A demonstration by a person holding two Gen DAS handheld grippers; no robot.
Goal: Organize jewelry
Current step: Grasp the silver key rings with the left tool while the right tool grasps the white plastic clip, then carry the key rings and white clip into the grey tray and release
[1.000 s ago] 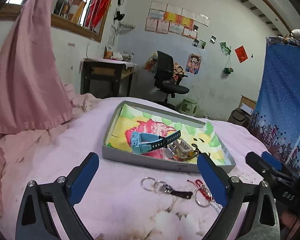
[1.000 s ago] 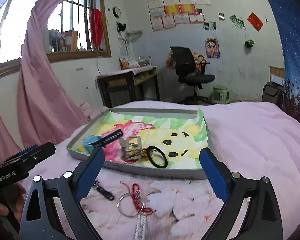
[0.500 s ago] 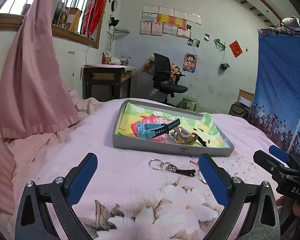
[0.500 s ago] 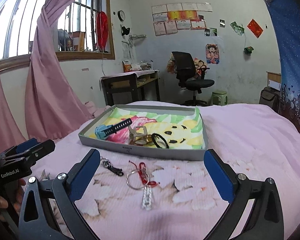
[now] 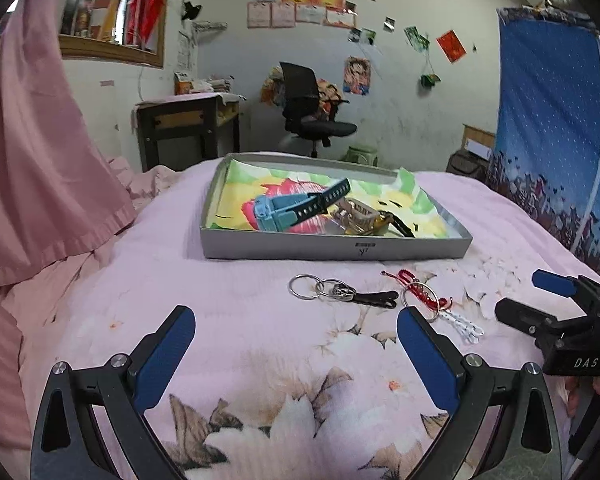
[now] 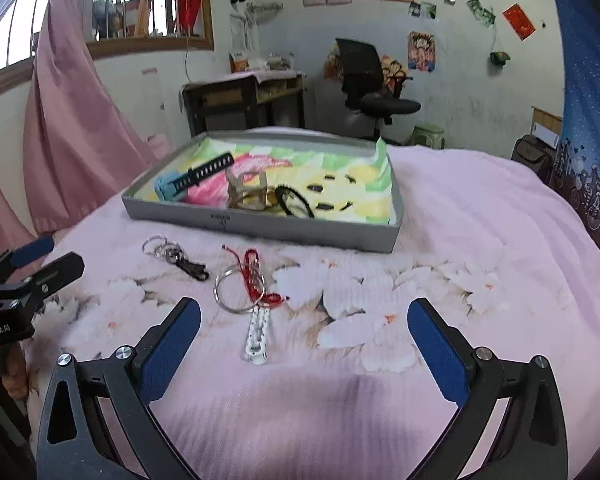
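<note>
— What are your jaws doing?

— My left gripper stands wide apart over the pink floral bedspread, with nothing between its blue pads. My right gripper is just as wide and just as empty. From the right wrist view I can see the left one off at the near left edge, and from the left wrist view the right one sits at the near right edge.

— And the jewelry?

— Two pieces lie loose on the bedspread, between me and the grey tray. On the left is a keychain: two silver rings linked to a dark strap. Just beside it on the right lies a larger silver ring tangled with a red cord, and a white braided strap runs from it toward me. That strap lies between the pads of my right gripper, touching neither.

— What's in the tray?

— It sits farther off, lined with a bright cartoon sheet. A light-blue watch with a dark strap lies at its left. Right of it is a pale metallic band, and then a black loop. These sit close together near the tray's near wall.
</note>
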